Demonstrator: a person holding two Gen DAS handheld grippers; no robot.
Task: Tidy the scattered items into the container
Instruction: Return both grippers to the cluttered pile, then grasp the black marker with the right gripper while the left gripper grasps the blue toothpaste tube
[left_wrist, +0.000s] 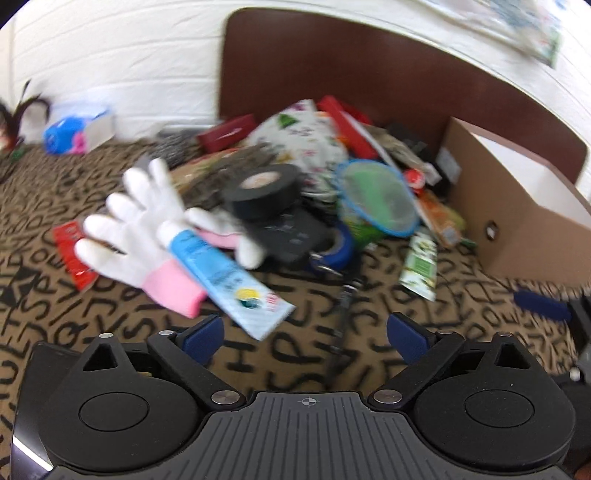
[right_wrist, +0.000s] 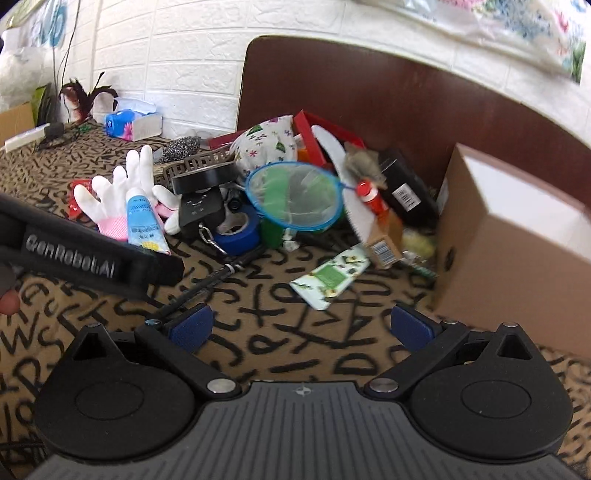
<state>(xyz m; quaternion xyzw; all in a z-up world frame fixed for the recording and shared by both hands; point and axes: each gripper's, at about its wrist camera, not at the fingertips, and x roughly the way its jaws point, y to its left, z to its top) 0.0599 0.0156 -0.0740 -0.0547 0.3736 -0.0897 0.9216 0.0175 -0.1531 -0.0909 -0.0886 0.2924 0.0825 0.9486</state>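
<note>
— Why were both sets of fingers spread wide with nothing between them?

— You hadn't picked anything yet. Your left gripper (left_wrist: 304, 332) hovered above the patterned table (left_wrist: 110, 350), its fingers released, with the blue-and-white tube (left_wrist: 225, 280) just ahead of them. That tube lay across the cuff of a white glove (left_wrist: 129, 229), so it looked like the easiest thing to lift first — nothing sat on top of it.

— And the right one?

— Your right gripper (right_wrist: 301, 328) was also released and empty, pointed at the green-and-white packet (right_wrist: 332, 277) lying flat and alone on the table, near the cardboard box (right_wrist: 498, 236). I'd judge that a short carry, since the box stood just to its right.

— Where was the rest of the clutter?

— Heaped against the brown board (right_wrist: 369, 92) at the back: a black tape roll (left_wrist: 266, 188) perched on a dark block, a blue tape roll (right_wrist: 238, 229) beneath, a blue-rimmed net (right_wrist: 295, 195) leaning over a green thing, a flowered pouch (right_wrist: 266, 140) behind. The box stood to the right of the heap; I couldn't tell whether anything was in it.

— Any risk?

— The pile was stacked loosely — pulling from its base would likely topple things.
</note>
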